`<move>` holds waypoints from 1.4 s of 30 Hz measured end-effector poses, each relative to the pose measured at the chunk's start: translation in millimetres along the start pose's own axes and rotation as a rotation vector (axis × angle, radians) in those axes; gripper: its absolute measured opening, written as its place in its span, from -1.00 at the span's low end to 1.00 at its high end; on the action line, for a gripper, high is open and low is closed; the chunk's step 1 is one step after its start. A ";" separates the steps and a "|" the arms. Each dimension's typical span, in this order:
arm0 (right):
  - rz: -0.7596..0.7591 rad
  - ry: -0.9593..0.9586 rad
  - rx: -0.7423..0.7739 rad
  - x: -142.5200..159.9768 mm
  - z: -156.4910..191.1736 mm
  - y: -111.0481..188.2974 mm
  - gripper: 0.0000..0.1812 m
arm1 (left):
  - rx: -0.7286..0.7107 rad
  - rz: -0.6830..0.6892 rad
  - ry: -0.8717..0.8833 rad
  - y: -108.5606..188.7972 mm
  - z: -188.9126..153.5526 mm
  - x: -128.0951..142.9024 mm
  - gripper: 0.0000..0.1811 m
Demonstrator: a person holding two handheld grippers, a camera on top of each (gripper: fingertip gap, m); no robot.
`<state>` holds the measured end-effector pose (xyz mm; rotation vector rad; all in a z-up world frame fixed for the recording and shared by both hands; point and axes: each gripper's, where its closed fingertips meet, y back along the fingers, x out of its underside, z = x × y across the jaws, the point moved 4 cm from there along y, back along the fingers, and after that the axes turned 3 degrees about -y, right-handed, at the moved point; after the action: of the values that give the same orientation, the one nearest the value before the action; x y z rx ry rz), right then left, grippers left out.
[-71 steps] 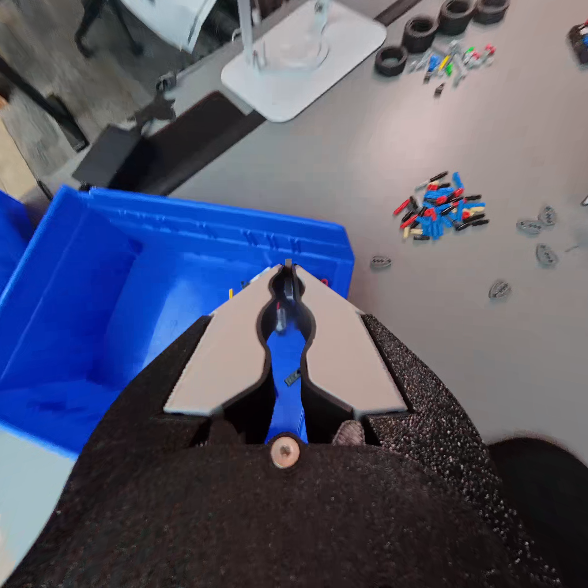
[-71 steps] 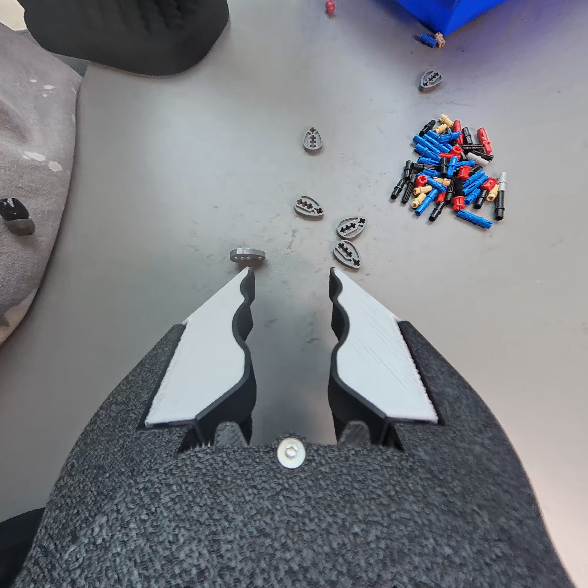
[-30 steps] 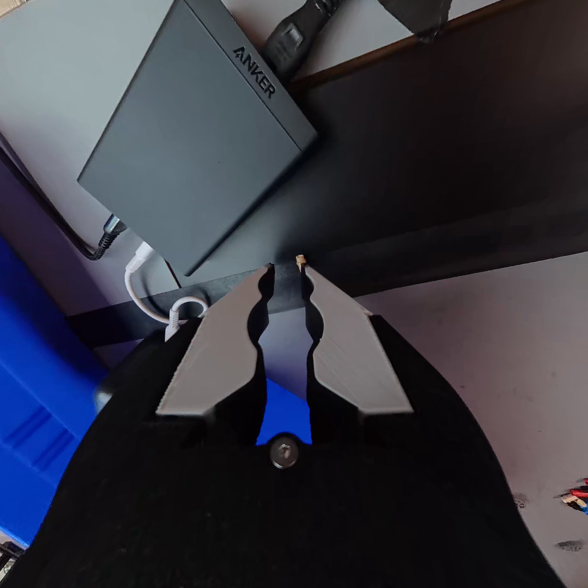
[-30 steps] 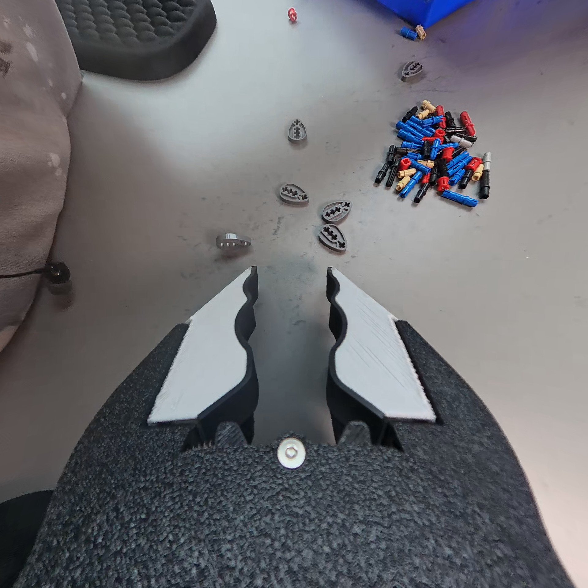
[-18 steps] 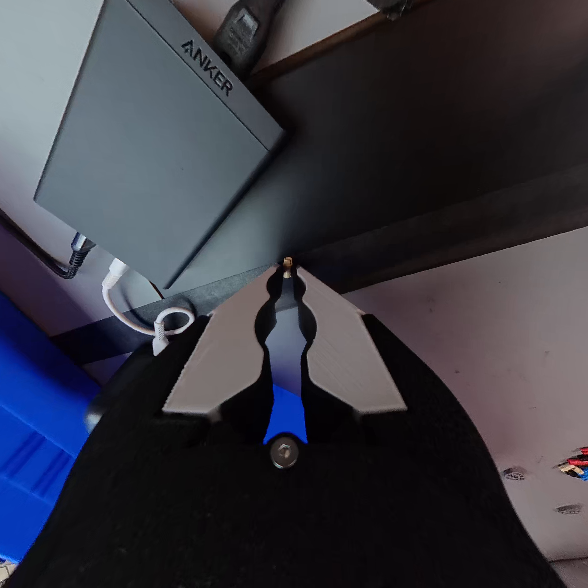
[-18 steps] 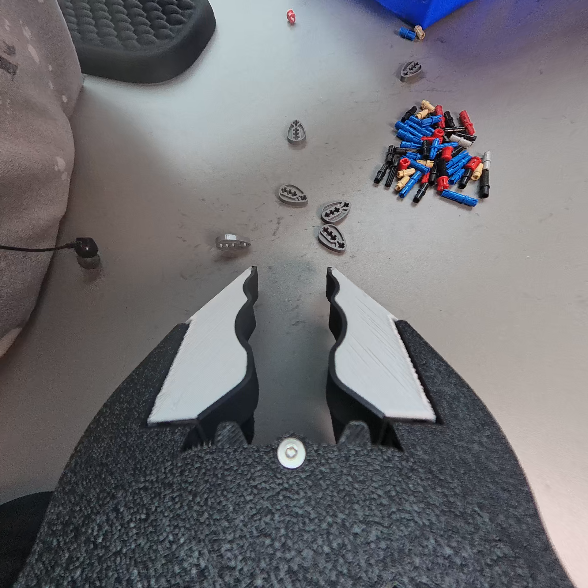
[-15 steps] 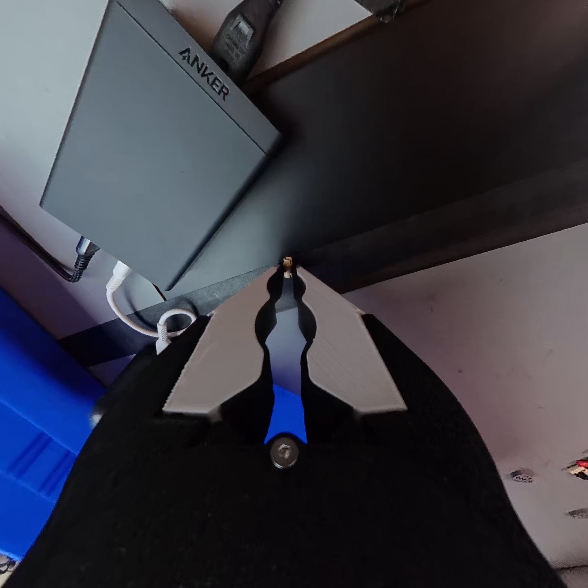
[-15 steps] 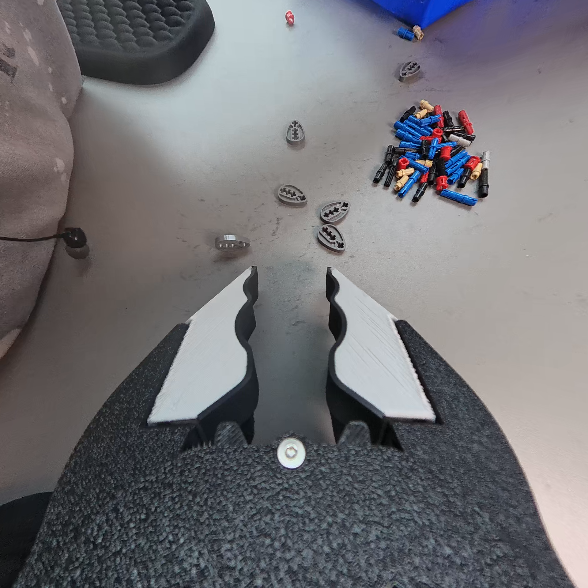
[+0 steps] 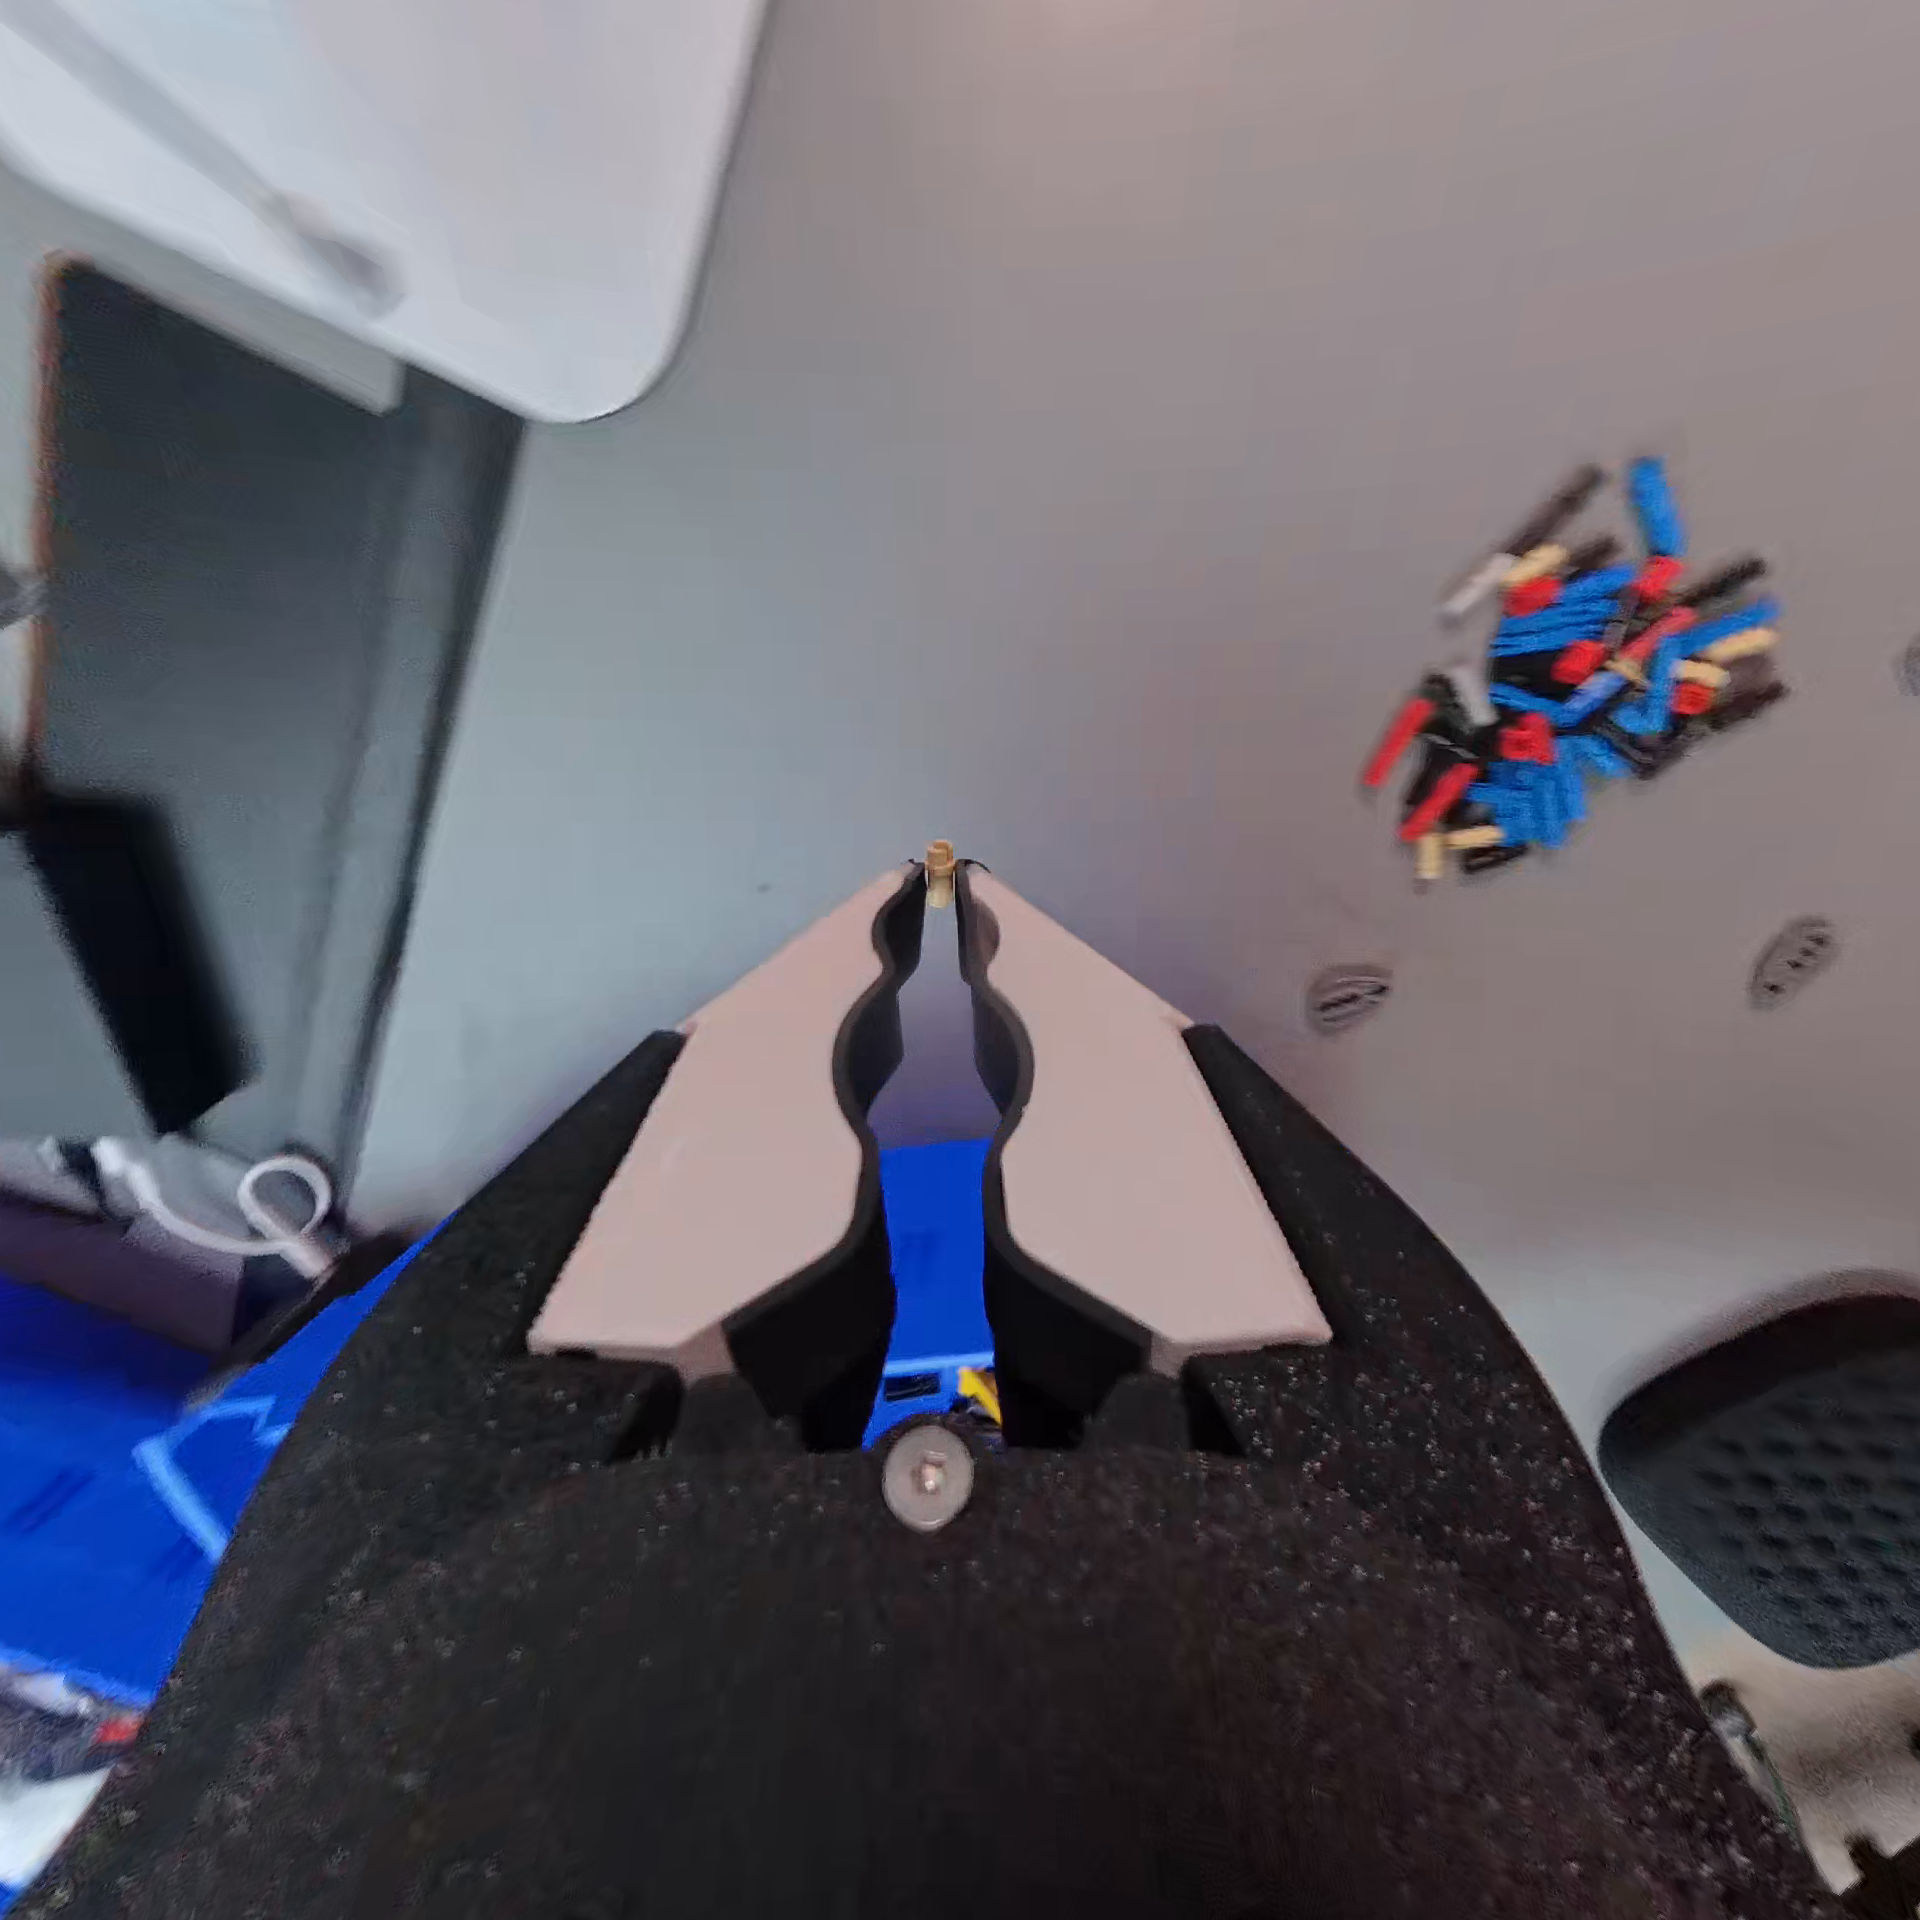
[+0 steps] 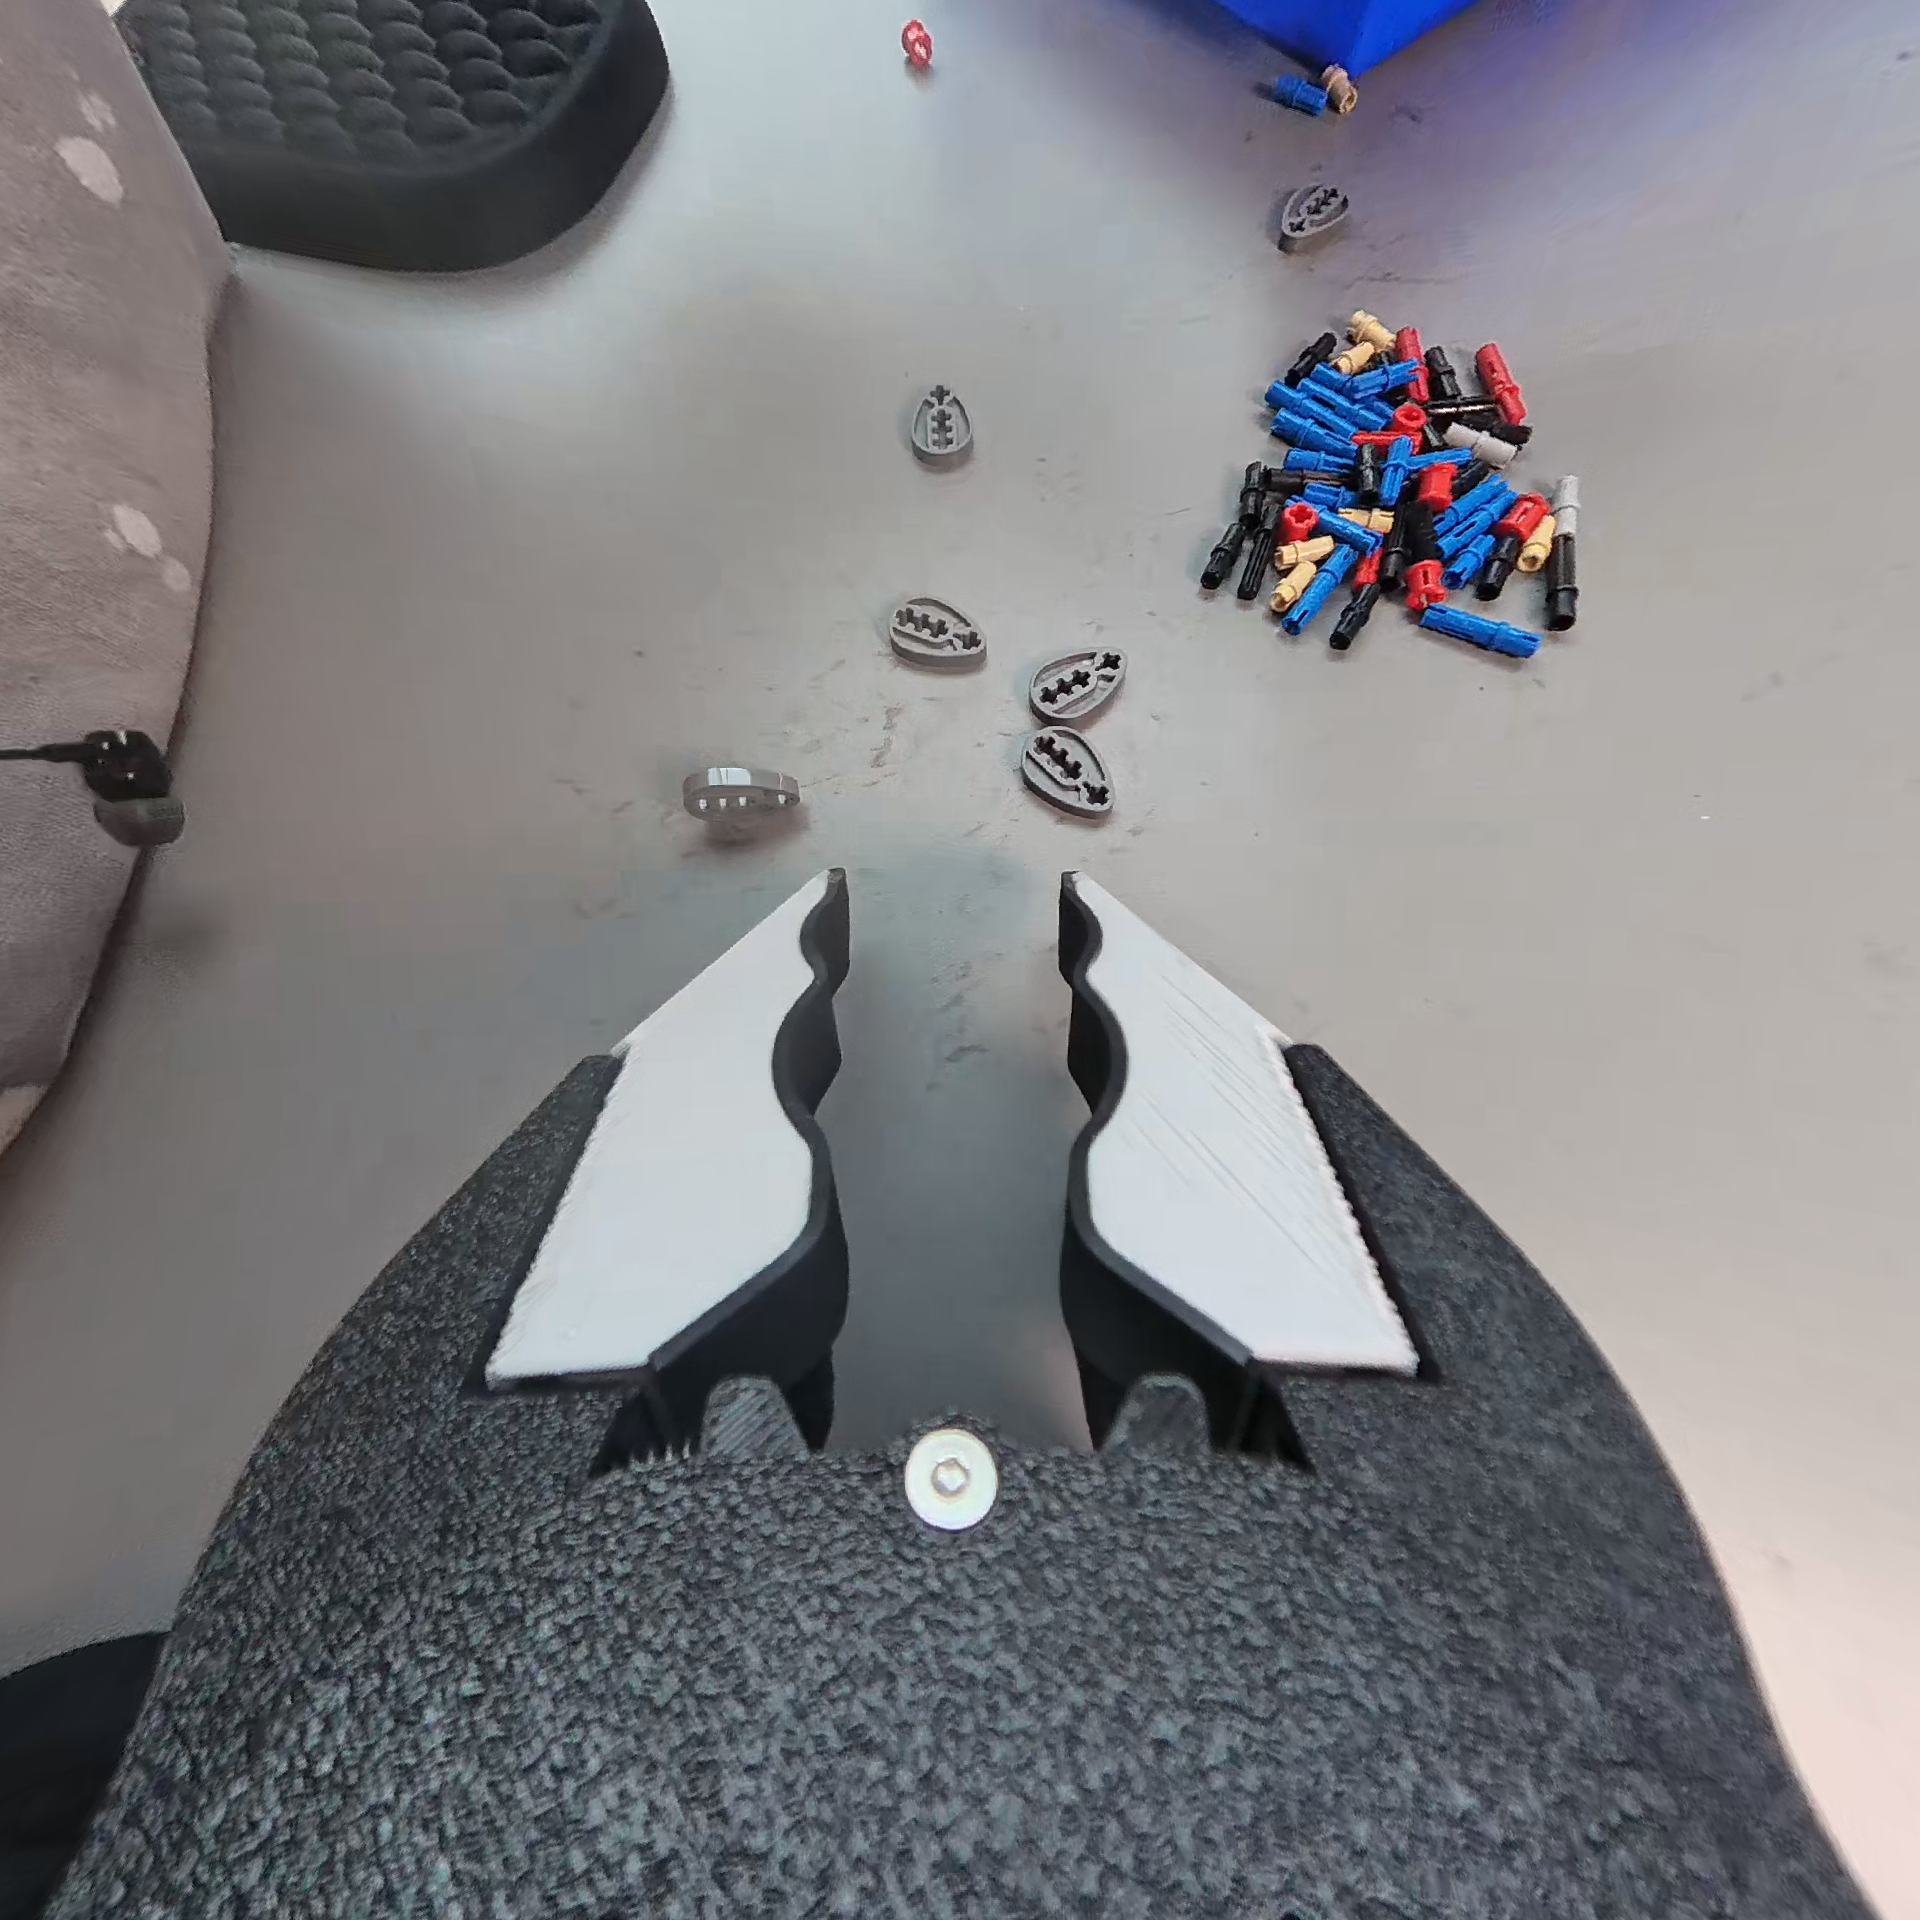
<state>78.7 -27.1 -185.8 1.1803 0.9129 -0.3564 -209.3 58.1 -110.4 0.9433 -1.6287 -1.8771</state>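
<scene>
**Tan pin pinched in the left tips, right gripper empty over the table**

The left gripper [image 9: 940,883] is closed down on a tiny tan pin [image 9: 939,860], nipped at the very tips so that its head pokes out past them. It hangs in the air above the grey table [image 9: 1143,416], not touching anything. Right under the fingers sits the blue bin [image 9: 104,1455], showing through the gap between them. Off to the right on the tabletop lies a grey oval piece [image 9: 1347,993], with another further right, and beyond those a heap of blue, red, black and tan pins [image 9: 1579,686]. A black mesh pad [image 9: 1787,1475] fills the lower right corner. To the far left a white flat base [image 9: 416,156] and a dark slab are blurred.

The right gripper [image 10: 954,883] stands with its jaws well apart and nothing between them, low over the same table. Just ahead of its left fingertip rests a grey oval piece [image 10: 740,794] on edge; just ahead of the right one, two more lie flat, touching or nearly so [image 10: 1070,727]. Another oval [image 10: 935,632] lies beyond, and one more [image 10: 941,424] farther up. The pin heap [image 10: 1403,488] is off to the right. At the far edge I can see a corner of the blue bin [image 10: 1330,26], a stray blue pin [image 10: 1301,94] beside it and a small red piece [image 10: 916,44].
</scene>
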 end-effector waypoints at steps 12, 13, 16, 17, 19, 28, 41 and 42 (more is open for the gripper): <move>0.020 0.041 0.032 -0.5 3.0 -4.5 -0.56 | 0.175 0.149 -0.276 -65.9 -111.1 -24.6 -0.85; 0.020 0.044 0.031 -0.3 3.3 -4.3 -0.56 | 0.185 0.150 -0.279 -65.1 -111.0 -24.1 -0.81; 0.021 0.047 0.027 0.4 3.7 -3.5 -0.56 | 0.178 0.140 -0.279 -49.0 -105.2 -20.3 -0.77; 0.022 0.048 0.027 0.7 3.8 -3.1 -0.56 | 0.169 0.131 -0.280 -38.8 -103.0 -17.5 -0.76; 0.026 0.054 0.026 1.5 4.1 -2.5 -0.56 | 0.149 0.141 -0.295 -19.1 -101.1 -4.5 -0.75; 0.045 0.076 0.032 3.0 5.2 -2.6 -0.56 | -0.061 0.238 -0.246 -13.3 -127.9 92.0 -0.75; 0.056 0.077 0.045 1.8 7.0 -4.9 -0.56 | -0.108 0.056 0.055 -33.3 -115.4 134.5 -0.88; 0.058 0.078 0.046 1.9 7.1 -5.0 -0.56 | -0.103 0.026 0.076 -33.9 -113.8 130.8 -0.86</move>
<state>79.4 -35.0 -189.8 1.2673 0.9400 -0.2873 -205.1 -106.5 -174.4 0.9345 -1.4787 -1.8650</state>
